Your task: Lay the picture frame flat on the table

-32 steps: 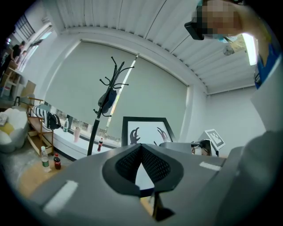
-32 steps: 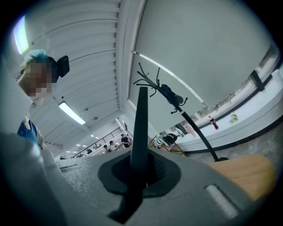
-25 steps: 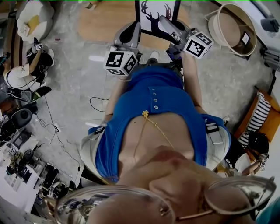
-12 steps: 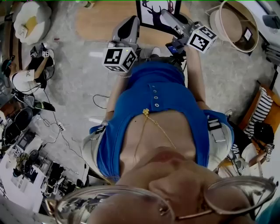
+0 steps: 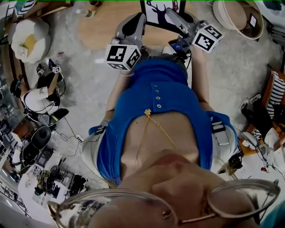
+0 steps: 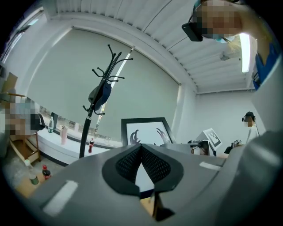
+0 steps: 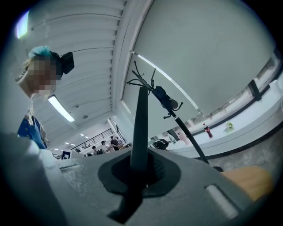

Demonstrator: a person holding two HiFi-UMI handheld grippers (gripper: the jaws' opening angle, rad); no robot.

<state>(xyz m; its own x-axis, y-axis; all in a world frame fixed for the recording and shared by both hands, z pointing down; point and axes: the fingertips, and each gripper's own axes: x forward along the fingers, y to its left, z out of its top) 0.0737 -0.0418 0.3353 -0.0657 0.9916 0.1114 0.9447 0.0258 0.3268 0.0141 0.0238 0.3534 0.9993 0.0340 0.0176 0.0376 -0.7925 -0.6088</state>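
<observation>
The picture frame (image 5: 156,8), black-edged with a black antler print on white, stands upright on the round wooden table (image 5: 95,24) at the top of the head view. My right gripper (image 5: 173,17) is shut on the frame's right edge, which shows in the right gripper view as a thin dark strip (image 7: 140,119) rising between the jaws of the right gripper (image 7: 139,165). My left gripper (image 5: 135,24) sits beside the frame's left side. In the left gripper view the left gripper (image 6: 141,146) has its tips touching with nothing between them, and the frame (image 6: 146,131) stands just behind.
A round beige tub (image 5: 236,18) stands on the floor right of the table. A black coat stand (image 6: 102,90) rises behind the table, also the coat stand (image 7: 164,100). Cables, bags and gear (image 5: 40,133) crowd the floor at the left. A striped cushion (image 5: 278,91) lies at the right.
Both marker cubes have shifted a little toward the top of the head view. The floor clutter has slid across the picture as the head camera moved. The frame still stands upright.
</observation>
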